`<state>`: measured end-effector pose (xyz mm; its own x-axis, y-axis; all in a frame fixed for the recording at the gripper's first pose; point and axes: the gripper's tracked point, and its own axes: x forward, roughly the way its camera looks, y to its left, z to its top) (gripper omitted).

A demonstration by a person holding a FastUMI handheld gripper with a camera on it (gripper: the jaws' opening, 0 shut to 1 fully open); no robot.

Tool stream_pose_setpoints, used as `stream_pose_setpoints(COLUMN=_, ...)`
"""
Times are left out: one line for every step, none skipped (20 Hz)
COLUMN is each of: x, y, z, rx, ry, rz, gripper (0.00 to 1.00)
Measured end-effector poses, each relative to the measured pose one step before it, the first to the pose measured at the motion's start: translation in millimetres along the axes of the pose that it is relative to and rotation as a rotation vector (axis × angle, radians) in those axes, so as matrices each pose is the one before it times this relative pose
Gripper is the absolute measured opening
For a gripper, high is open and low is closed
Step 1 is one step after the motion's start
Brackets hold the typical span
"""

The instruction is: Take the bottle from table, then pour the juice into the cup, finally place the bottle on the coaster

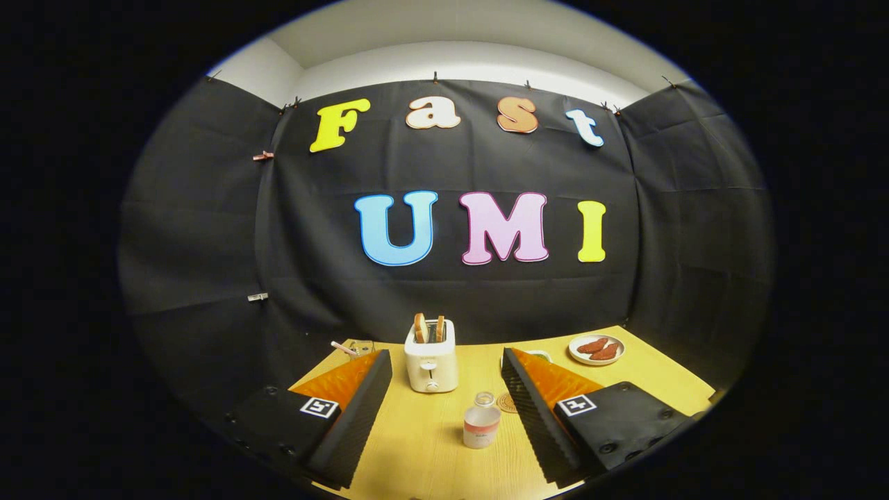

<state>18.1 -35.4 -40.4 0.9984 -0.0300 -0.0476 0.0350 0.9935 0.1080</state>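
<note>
Two fingers of the hand-held gripper (444,410) stand spread wide, released and grasping nothing, with bare desk (417,451) showing between them. The bottle (481,421) stands upright on that desk inside the gap, nearer the right finger than the left and just ahead of the fingertips. Its long axis runs straight up, cap on top, so the fingers would meet its sides squarely if the gripper went forward and a touch to the right. It looks like a small clear bottle with a pale liquid low in it and a label band around the body; I judge it light and easy to tip if one finger reaches it before the other.

Just behind the bottle, partly hidden by the right finger, lies a round woven coaster (508,403) flat on the desk. Farther back on that side a rim of something pale green (538,355) peeps over the finger's edge; it may be the cup, but I cannot tell. A toaster (431,360) with two slices of bread in its slots stands beyond the fingers, left of the bottle and apart from it. A plate (596,350) holding reddish food sits well off to the right rear. Nothing stands between the fingers and the bottle, so the approach looks open.
</note>
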Motion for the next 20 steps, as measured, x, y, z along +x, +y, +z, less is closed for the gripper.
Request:
stream_pose_setpoints(x=0.29, y=0.46, z=-3.15, rx=0.00238, ry=0.00501, rz=0.00094, gripper=0.99)
stream_pose_setpoints(x=0.6, y=1.28, z=-2.68, rx=0.00073, ry=0.00252, rz=0.001, gripper=0.99)
stream_pose_setpoints(x=0.44, y=-1.61, z=-1.41, rx=-0.00658, ry=-0.00307, rz=-0.01248, gripper=1.0)
stream_pose_setpoints(x=1.61, y=-2.99, z=-2.75, rx=-0.0057, ry=0.00079, rz=-0.01141, gripper=1.0)
stream_pose_setpoints(x=3.22, y=0.38, z=-7.39, rx=-0.00266, ry=0.01, rz=-0.00371, gripper=0.99)
stream_pose_setpoints(x=3.55, y=2.01, z=-8.37, rx=-0.00521, ry=0.01208, rz=-0.00198, gripper=1.0)
stream_pose_setpoints(x=3.09, y=0.66, z=-7.54, rx=-0.01459, ry=0.00813, rz=-0.00212, gripper=1.0)
stream_pose_setpoints(x=3.1, y=0.25, z=-5.45, rx=-0.02008, ry=-0.00407, rz=-0.00377, gripper=1.0)
stream_pose_setpoints(x=4.39, y=-0.16, z=-8.99, rx=-0.01768, ry=0.00578, rz=-0.00344, gripper=1.0)
stream_pose_setpoints(x=5.39, y=-1.15, z=-12.95, rx=-0.01725, ry=0.0133, rz=-0.00917, gripper=1.0)
stream_pose_setpoints(x=4.75, y=-1.68, z=-11.26, rx=-0.01256, ry=0.01342, rz=-0.01088, gripper=0.99)
stream_pose_setpoints(x=4.45, y=0.13, z=-7.97, rx=-0.00644, ry=0.00958, rz=-0.00767, gripper=0.98)
stream_pose_setpoints(x=4.02, y=-0.77, z=-7.35, rx=-0.00267, ry=0.00567, rz=-0.01278, gripper=0.97)
stream_pose_setpoints(x=3.72, y=-2.17, z=-5.79, rx=0.00194, ry=0.00628, rz=-0.01529, gripper=0.97)
stream_pose_setpoints(x=4.26, y=-1.31, z=-5.46, rx=0.00821, ry=0.00435, rz=-0.01262, gripper=0.97)
stream_pose_setpoints(x=3.86, y=1.03, z=-4.11, rx=0.00927, ry=0.00216, rz=-0.00858, gripper=0.97)
stream_pose_setpoints(x=3.71, y=-1.48, z=-5.13, rx=0.00377, ry=0.00638, rz=-0.01384, gripper=0.97)
stream_pose_setpoints(x=3.35, y=-1.28, z=-6.08, rx=0.00314, ry=0.00842, rz=-0.01226, gripper=0.97)
stream_pose_setpoints(x=3.24, y=-1.23, z=-6.96, rx=0.00353, ry=0.00815, rz=-0.00919, gripper=0.97)
stream_pose_setpoints(x=2.92, y=-0.87, z=-4.61, rx=0.00269, ry=0.00786, rz=-0.0086, gripper=0.97)
